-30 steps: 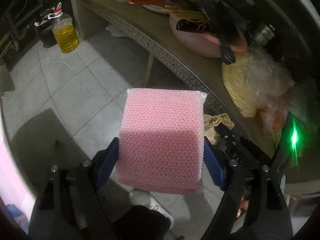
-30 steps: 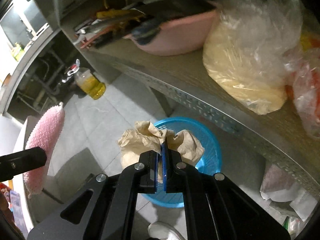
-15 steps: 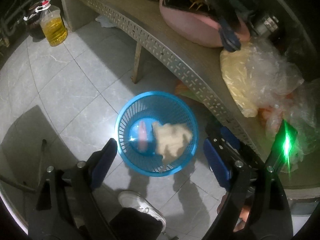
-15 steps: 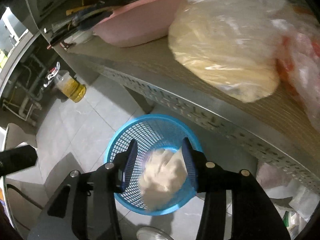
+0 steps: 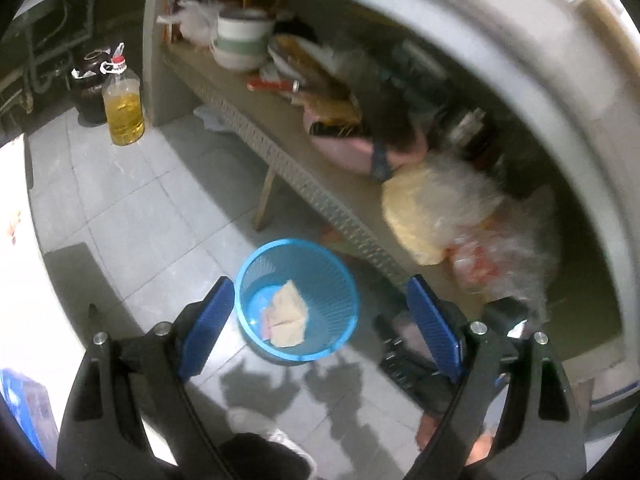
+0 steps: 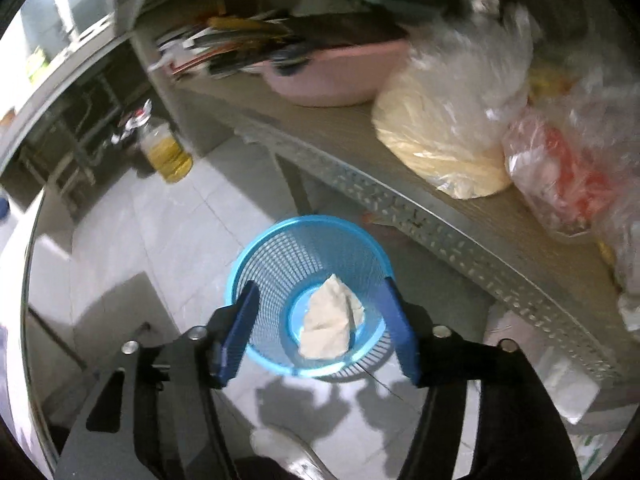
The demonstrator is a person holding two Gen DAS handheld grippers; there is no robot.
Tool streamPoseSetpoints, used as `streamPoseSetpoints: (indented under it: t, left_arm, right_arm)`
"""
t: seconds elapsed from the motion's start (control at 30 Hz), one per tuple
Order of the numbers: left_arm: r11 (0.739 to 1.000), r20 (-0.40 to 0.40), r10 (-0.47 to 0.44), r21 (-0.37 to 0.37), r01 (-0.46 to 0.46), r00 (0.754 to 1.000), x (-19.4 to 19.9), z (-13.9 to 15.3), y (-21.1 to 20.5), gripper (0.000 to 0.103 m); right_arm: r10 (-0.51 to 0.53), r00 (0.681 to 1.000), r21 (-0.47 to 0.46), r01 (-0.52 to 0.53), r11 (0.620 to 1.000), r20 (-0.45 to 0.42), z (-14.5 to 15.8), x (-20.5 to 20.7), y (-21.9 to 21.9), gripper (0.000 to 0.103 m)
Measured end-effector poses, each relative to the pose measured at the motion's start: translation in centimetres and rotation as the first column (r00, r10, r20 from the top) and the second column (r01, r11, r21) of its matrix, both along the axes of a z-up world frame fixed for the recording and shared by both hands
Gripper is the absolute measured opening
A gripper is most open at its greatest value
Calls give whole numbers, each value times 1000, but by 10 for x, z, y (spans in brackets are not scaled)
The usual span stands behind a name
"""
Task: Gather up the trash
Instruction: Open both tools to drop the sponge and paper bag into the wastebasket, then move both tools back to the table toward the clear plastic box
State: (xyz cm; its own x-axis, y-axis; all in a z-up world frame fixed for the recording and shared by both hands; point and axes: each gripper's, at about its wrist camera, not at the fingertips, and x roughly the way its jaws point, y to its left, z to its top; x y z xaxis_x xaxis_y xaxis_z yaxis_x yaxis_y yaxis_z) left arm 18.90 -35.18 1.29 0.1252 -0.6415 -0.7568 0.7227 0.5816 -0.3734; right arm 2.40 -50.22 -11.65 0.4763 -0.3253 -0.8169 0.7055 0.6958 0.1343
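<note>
A blue mesh waste basket (image 5: 320, 256) stands on the tiled floor beside a low shelf; it also shows in the right wrist view (image 6: 272, 256). A crumpled beige paper wad (image 5: 286, 314) lies inside it, also seen in the right wrist view (image 6: 330, 322). A bit of pink (image 5: 265, 322) shows beside the wad. My left gripper (image 5: 320, 328) is open and empty above the basket. My right gripper (image 6: 324, 328) is open and empty, straddling the basket from above.
A low perforated metal shelf (image 5: 304, 184) holds a pink basin (image 6: 332, 80), utensils, bowls (image 5: 240, 40) and plastic bags (image 6: 452, 120). A bottle of yellow oil (image 5: 122, 110) stands on the floor. A white shoe (image 5: 272, 440) is below the grippers.
My left gripper let go of the pink foam net and my right gripper opened and dropped the paper wad; both now lie in the basket. Both grippers have risen away.
</note>
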Motion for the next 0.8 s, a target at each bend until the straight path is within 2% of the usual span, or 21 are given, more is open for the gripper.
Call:
streamPoseSetpoints:
  t: [0.17,0.27,0.43,0.57,0.67,0.8]
  left_arm:
    - [996,-6,1,-87,-1,1000,-16,28,53,88]
    - [994,-6,8,-112,-9,1000,-23,40,83,89]
    - [986,3,49,-157,-48,999,-30,57,147,90]
    - [978,47,115,-181,-104,992,-36,67,203,92]
    - [966,66,190,-190,-174,980,-39,69,249,92]
    - [939,90,307,-189,-286,948,-49,68,315,92]
  right_arm:
    - [60,998,-90,-60,994,-10,37,-5,40,87]
    - [76,997,-133,-74,988,11,62,-15,57,95]
    - [111,994,-256,-101,961,21,106,-17,90,96]
    - [185,981,-288,-163,944,51,135,-14,111,96]
    - [224,970,-335,-180,925,98,158,-13,130,97]
    - [316,933,-354,-241,903,170,176,-6,157,97]
